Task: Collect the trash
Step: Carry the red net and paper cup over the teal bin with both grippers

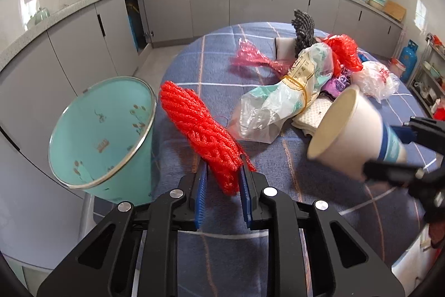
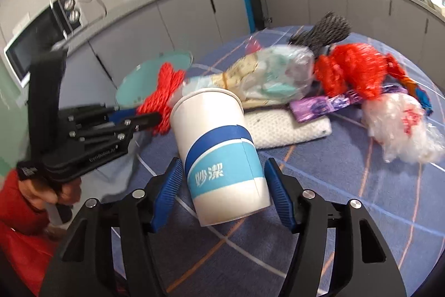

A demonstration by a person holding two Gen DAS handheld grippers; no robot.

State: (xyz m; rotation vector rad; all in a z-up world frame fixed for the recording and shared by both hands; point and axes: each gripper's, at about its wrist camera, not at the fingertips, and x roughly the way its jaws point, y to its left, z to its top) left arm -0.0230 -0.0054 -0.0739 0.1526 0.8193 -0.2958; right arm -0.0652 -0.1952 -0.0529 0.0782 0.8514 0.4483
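My left gripper (image 1: pixel 222 171) is shut on a red mesh net (image 1: pixel 200 130) and holds it above the table, just right of the teal trash bin (image 1: pixel 103 135). My right gripper (image 2: pixel 225 171) is shut on a white paper cup with a blue band (image 2: pixel 219 146), held tilted above the blue checked tablecloth (image 2: pixel 347 185). The cup (image 1: pixel 353 135) and right gripper (image 1: pixel 403 155) show at the right of the left wrist view. The left gripper (image 2: pixel 150 116) with the net (image 2: pixel 164 96) shows at the left of the right wrist view, in front of the bin (image 2: pixel 147 74).
A pile of trash lies on the table: a clear plastic bag (image 1: pixel 289 94), a pink net (image 1: pixel 253 57), a red net (image 1: pixel 345 49), a black mesh piece (image 1: pixel 304 30), a white bag (image 1: pixel 375 80), a purple wrapper (image 2: pixel 325 105), a white cloth (image 2: pixel 289 127). Grey cabinets (image 1: pixel 208 7) stand behind.
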